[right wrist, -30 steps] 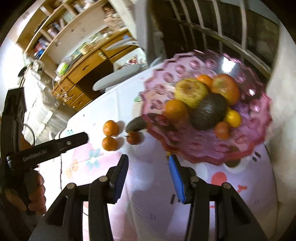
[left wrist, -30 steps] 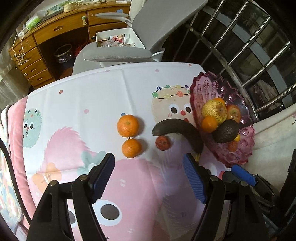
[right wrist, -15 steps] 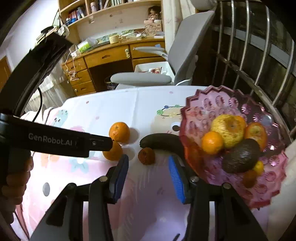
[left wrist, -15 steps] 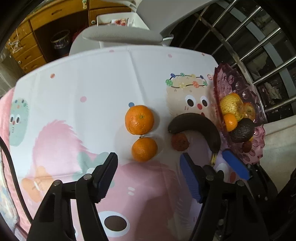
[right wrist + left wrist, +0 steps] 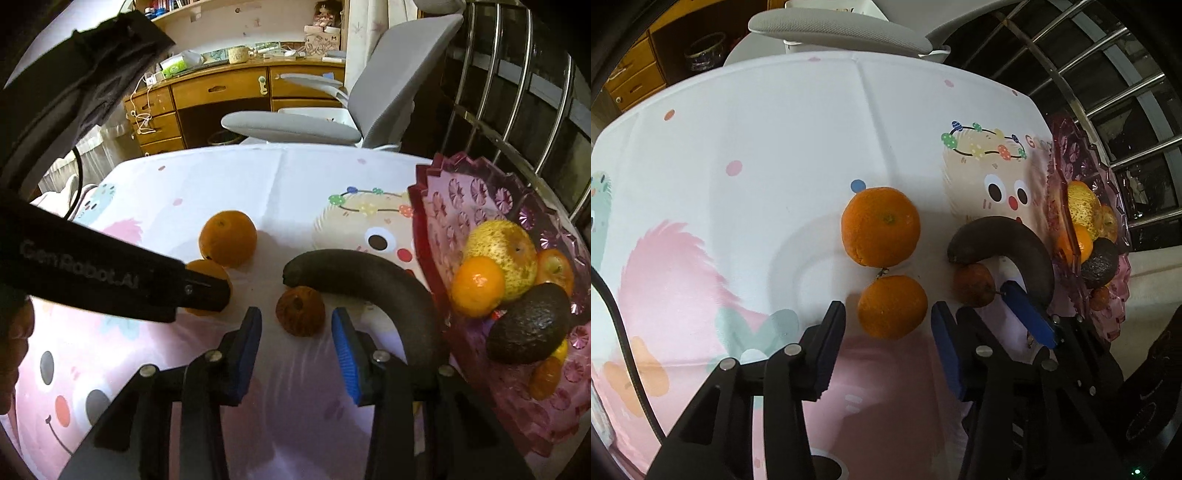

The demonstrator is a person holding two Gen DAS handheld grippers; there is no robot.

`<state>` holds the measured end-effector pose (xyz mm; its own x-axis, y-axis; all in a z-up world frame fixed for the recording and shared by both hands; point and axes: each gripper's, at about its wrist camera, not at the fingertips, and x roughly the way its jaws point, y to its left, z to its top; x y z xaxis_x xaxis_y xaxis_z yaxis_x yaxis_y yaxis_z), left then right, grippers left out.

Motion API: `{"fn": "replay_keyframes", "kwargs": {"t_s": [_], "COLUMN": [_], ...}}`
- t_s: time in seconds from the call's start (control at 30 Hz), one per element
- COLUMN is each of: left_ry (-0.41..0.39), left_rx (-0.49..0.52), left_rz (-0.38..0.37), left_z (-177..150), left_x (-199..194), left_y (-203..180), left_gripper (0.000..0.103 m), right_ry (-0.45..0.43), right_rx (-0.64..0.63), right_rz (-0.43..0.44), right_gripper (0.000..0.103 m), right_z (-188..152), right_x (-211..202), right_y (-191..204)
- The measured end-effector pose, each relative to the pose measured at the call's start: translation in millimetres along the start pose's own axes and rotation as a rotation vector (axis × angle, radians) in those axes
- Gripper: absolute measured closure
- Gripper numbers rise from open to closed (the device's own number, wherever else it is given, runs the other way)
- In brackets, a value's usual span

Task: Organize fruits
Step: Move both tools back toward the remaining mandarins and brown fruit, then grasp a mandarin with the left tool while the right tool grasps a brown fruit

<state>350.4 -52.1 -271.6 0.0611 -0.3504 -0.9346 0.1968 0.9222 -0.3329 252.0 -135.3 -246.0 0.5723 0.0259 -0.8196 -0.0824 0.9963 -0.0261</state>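
Note:
Two oranges lie on the cartoon tablecloth: a far one point(image 5: 881, 226) point(image 5: 228, 238) and a near one point(image 5: 892, 306) point(image 5: 210, 275). My left gripper point(image 5: 888, 326) is open, its pads just short of either side of the near orange. A small brownish fruit point(image 5: 974, 284) point(image 5: 300, 311) lies beside a dark overripe banana point(image 5: 1015, 247) point(image 5: 369, 282). My right gripper point(image 5: 297, 334) is open, its pads on either side of the small brownish fruit, not touching it. The pink glass bowl point(image 5: 476, 192) point(image 5: 1071, 155) holds several fruits, including an avocado point(image 5: 528, 325).
A grey office chair point(image 5: 369, 107) stands behind the table, with a wooden desk point(image 5: 221, 92) beyond it. A metal railing point(image 5: 517, 92) runs along the right. The bowl sits at the table's right edge.
Both grippers have moved forward and down: the left towards the near orange, the right towards the small brownish fruit. Both stay open.

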Motion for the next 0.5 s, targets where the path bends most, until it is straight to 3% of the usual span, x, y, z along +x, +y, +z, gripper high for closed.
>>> {"fn": "replay_keyframes", "kwargs": {"t_s": [0.27, 0.5], "left_ry": [0.008, 0.010], "left_rx": [-0.006, -0.010], "left_rz": [-0.031, -0.032], "left_z": [4, 5], "left_x": [12, 14], "left_y": [-4, -8], "left_gripper": [0.065, 0.066], "right_ry": [0.006, 0.004], "right_rx": [0.001, -0.002], "right_rz": [0.005, 0.012], "right_gripper": [0.070, 0.072], "right_z": [-4, -5], "right_x": [12, 14], "right_y": [-1, 0]}}
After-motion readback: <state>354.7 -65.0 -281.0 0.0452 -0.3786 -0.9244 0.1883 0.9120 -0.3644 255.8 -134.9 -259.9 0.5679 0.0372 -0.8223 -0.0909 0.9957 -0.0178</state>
